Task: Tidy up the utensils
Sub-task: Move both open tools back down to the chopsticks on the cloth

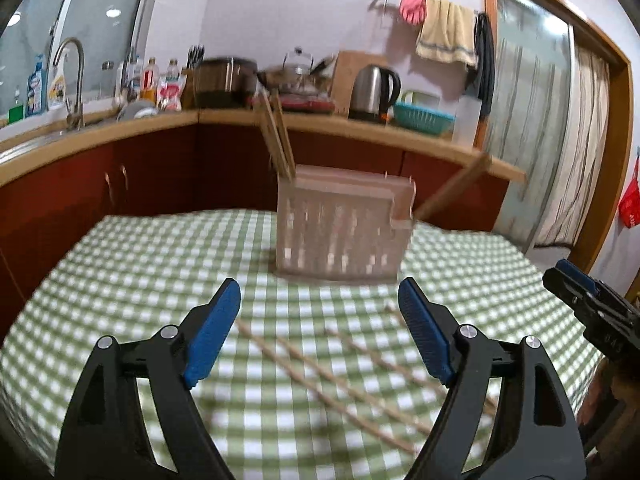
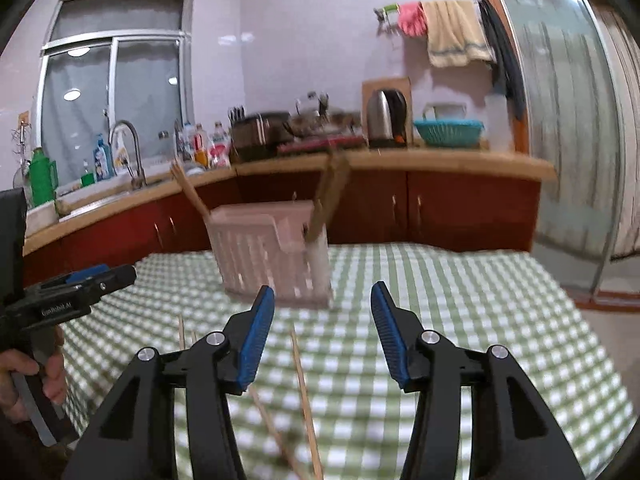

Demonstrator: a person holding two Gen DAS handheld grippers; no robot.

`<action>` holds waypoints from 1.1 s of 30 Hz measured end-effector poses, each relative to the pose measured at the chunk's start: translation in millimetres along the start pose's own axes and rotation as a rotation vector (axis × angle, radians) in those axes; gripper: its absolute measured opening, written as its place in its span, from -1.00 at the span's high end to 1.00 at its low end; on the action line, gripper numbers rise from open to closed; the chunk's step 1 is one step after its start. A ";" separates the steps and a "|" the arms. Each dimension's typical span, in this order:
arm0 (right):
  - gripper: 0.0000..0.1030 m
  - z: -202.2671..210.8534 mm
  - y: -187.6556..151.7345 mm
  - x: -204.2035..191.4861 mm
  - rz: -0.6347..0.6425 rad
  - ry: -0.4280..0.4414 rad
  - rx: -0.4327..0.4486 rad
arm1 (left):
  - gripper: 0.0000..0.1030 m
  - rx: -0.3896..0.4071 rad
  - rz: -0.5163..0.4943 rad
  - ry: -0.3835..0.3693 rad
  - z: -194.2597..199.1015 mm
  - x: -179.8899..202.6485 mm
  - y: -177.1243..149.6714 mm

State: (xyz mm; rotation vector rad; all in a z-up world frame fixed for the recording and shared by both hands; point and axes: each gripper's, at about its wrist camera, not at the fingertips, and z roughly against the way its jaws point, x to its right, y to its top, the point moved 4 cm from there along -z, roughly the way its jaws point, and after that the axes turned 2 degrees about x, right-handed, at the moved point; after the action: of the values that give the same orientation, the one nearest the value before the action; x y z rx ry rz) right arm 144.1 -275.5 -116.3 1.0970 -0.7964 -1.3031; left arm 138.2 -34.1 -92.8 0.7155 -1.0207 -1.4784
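Observation:
A pale pink slotted utensil holder [image 1: 340, 228] [image 2: 272, 256] stands on the green checked tablecloth. Wooden chopsticks [image 1: 278, 136] lean out of its left end, and a wooden utensil handle [image 1: 452, 192] sticks out at its right. Several loose chopsticks [image 1: 332, 372] [image 2: 304, 392] lie on the cloth in front of it. My left gripper [image 1: 320, 300] hovers open above those chopsticks, nothing between its blue pads. My right gripper [image 2: 323, 304] is also open and empty, short of the holder. Each gripper shows at the edge of the other's view.
The checked table [image 1: 120, 272] [image 2: 480, 304] ends ahead at red cabinets under a wooden counter [image 1: 152, 124]. On the counter stand a sink tap [image 1: 74, 80], bottles, a kettle [image 1: 374, 92] and a teal basket [image 1: 424, 120]. A hand [image 2: 24, 376] holds the left gripper's handle.

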 end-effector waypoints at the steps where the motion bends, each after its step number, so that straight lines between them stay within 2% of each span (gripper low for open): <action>1: 0.03 1.3 -9.8 2.8 -0.009 -0.004 -0.018 | -0.54 -0.018 0.005 -0.001 -0.7 0.7 -7.8; 8: 0.03 14.2 -46.7 15.7 -0.042 -0.024 -0.056 | -0.50 -0.104 0.001 0.006 -3.5 11.9 -50.8; 19: 0.03 28.1 -65.3 27.0 -0.055 -0.040 -0.056 | -0.43 -0.229 0.005 0.005 -17.7 28.8 -97.1; 27: 0.03 29.7 -67.0 31.0 -0.062 -0.043 -0.056 | -0.43 -0.298 -0.004 0.001 -35.4 34.7 -117.3; 33: 0.03 28.7 -66.1 27.5 -0.055 -0.036 -0.058 | -0.41 -0.299 -0.005 0.026 -29.6 25.6 -116.8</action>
State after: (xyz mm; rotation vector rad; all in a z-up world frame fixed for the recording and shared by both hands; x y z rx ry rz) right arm 98.9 -302.8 -172.5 1.0587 -0.7547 -1.3871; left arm 107.3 -67.8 -207.2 0.5219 -0.7563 -1.5795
